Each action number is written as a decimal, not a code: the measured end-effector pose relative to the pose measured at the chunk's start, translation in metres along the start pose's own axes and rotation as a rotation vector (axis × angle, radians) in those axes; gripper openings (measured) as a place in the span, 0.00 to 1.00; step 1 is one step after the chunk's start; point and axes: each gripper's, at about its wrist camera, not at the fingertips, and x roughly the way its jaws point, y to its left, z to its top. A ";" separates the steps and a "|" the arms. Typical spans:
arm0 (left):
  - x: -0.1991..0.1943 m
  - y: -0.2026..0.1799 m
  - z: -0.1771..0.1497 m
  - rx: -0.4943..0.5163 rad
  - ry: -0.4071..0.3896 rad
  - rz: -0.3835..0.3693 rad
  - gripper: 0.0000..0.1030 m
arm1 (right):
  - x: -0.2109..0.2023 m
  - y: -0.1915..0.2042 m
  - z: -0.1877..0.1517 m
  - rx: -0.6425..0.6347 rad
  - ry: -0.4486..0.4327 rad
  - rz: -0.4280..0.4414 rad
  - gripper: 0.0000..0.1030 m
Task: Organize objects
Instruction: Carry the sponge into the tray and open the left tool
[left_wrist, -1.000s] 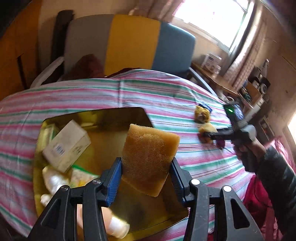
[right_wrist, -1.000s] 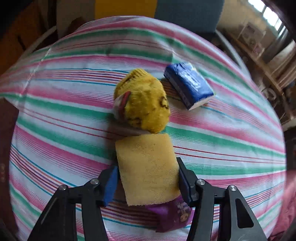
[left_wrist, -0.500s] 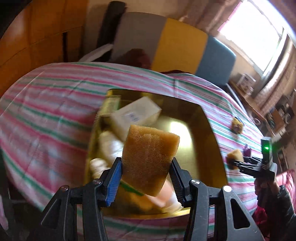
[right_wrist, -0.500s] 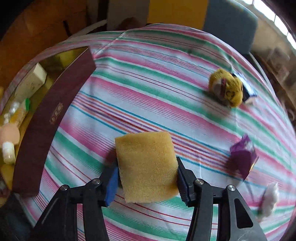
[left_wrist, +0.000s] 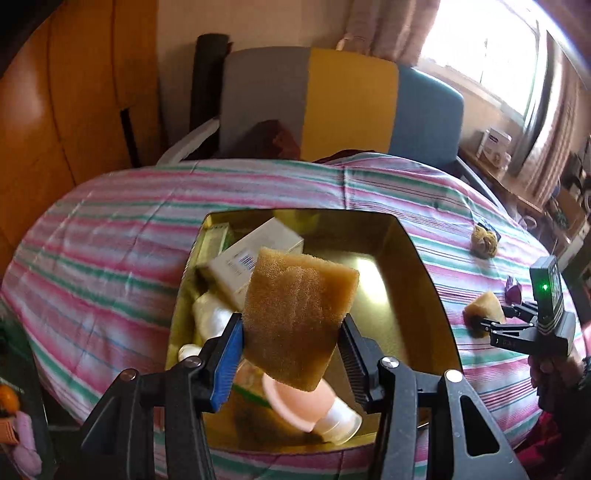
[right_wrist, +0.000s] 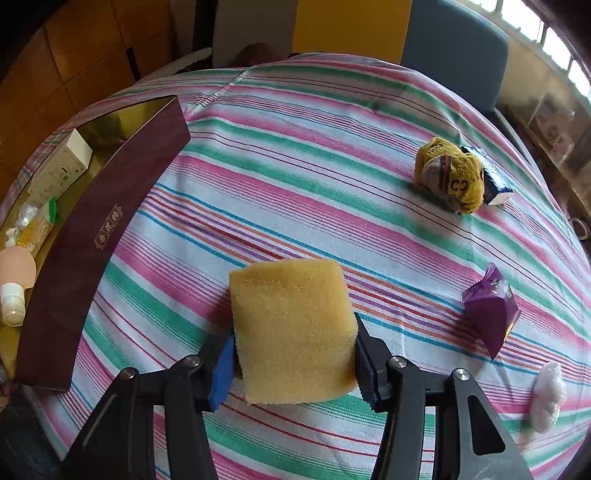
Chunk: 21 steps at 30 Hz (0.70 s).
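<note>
My left gripper (left_wrist: 291, 343) is shut on a brown sponge (left_wrist: 297, 317) and holds it above the open gold-lined box (left_wrist: 421, 273). The box holds a white carton (left_wrist: 255, 254), a pink cup (left_wrist: 306, 402) and small bottles. My right gripper (right_wrist: 293, 354) is shut on a yellow sponge (right_wrist: 291, 328) above the striped tablecloth (right_wrist: 295, 155), right of the box's maroon wall (right_wrist: 92, 236). The right gripper also shows in the left wrist view (left_wrist: 480, 323), with its sponge (left_wrist: 485, 304).
On the cloth lie a yellow sock bundle (right_wrist: 448, 177), a blue tissue pack (right_wrist: 493, 181), a purple snack packet (right_wrist: 489, 310) and a white lump (right_wrist: 548, 395). A grey, yellow and blue chair (left_wrist: 332, 103) stands behind the table.
My right gripper lifted the yellow sponge off the purple packet and carried it left toward the box. My left gripper shifted its view over the box, still holding the brown sponge.
</note>
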 end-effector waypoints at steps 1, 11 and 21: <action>0.000 -0.003 0.001 0.012 -0.003 0.000 0.49 | -0.001 0.000 0.000 0.000 0.000 0.000 0.54; 0.014 -0.027 0.006 0.067 0.022 -0.037 0.49 | 0.002 0.000 0.000 -0.002 0.006 0.009 0.54; 0.040 -0.033 0.005 0.048 0.098 -0.082 0.49 | 0.006 -0.002 0.002 -0.005 0.005 0.012 0.54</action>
